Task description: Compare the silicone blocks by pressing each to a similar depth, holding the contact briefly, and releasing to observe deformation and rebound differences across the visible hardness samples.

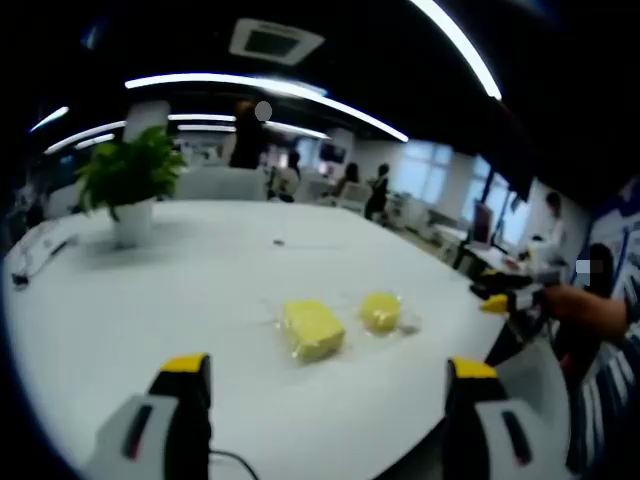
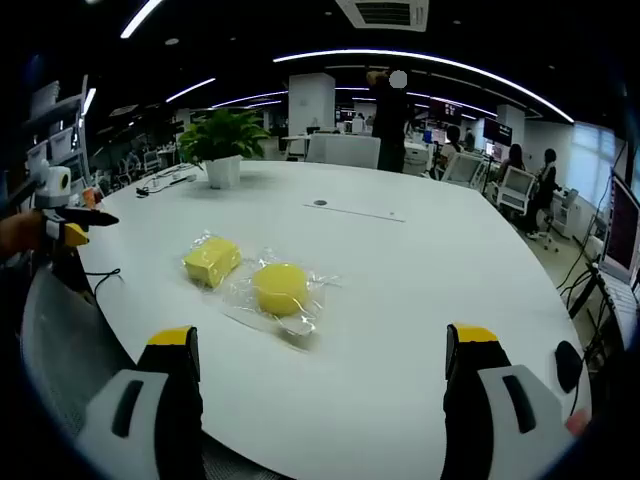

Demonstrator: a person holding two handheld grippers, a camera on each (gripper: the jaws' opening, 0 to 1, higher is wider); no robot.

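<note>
White round desk (image 2: 420,300) in an open office carries a yellow rectangular silicone block (image 2: 211,260) and a yellow round silicone block (image 2: 281,288) near its edge, both ahead of the right tongs (image 2: 325,350), the round one nearer; left tongs (image 1: 330,375) also gape wide, empty.

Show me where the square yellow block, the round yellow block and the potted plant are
square yellow block (image 2: 211,260), right gripper view, top face.
round yellow block (image 2: 281,287), right gripper view, middle of its top.
potted plant (image 1: 131,175), left gripper view, its leaves.
</note>
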